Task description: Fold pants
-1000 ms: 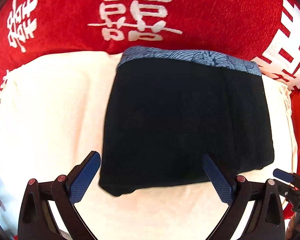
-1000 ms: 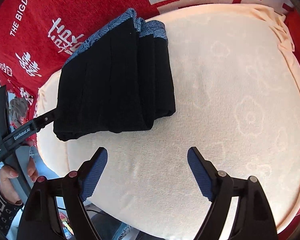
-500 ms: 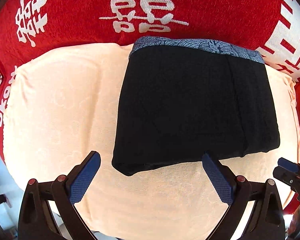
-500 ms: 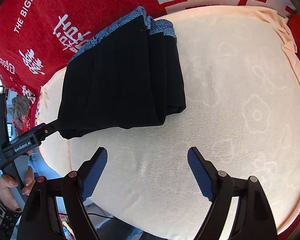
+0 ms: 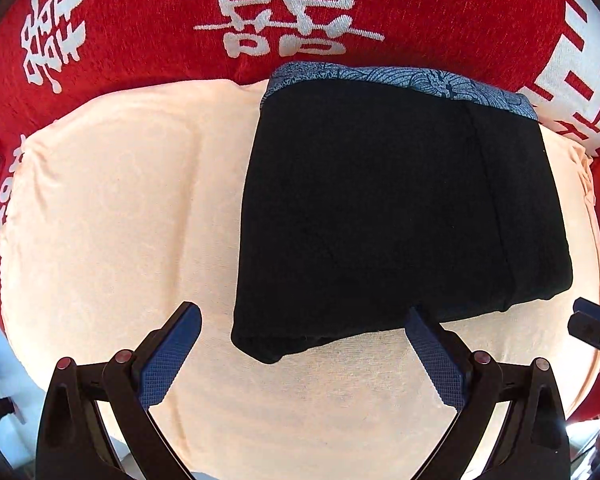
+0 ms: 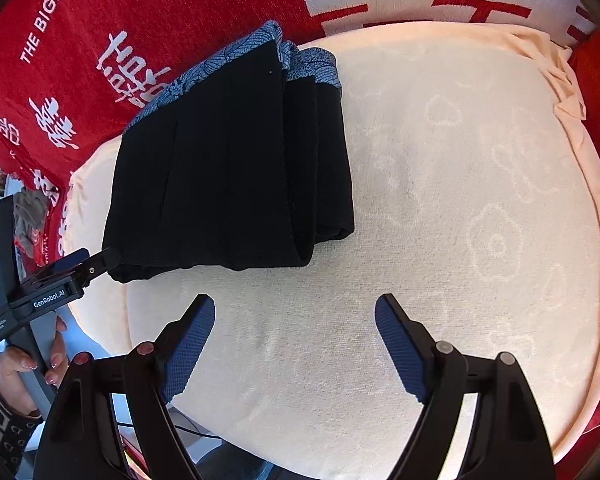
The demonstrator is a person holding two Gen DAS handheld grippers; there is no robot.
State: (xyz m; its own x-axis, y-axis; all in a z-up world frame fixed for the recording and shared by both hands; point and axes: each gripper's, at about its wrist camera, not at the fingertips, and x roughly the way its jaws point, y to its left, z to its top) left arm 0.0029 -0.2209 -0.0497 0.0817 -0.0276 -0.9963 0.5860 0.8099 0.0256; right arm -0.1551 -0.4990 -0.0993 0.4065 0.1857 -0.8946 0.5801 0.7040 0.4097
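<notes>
The folded black pants lay right of centre on the cream cushion, patterned blue waistband toward the top. Both the left gripper and right gripper stood spread and empty. The fabric looked soft, limp and light, best pinched at the thick lower folded edge.

Folded pants now slightly nearer.

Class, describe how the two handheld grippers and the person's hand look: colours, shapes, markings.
Both the left gripper and the right gripper have black angular frames, blue textured pads and round rivets. The left's body reads "GenRobot.AI" in white. The hand has pale polished nails and a patterned dark cuff.
</notes>
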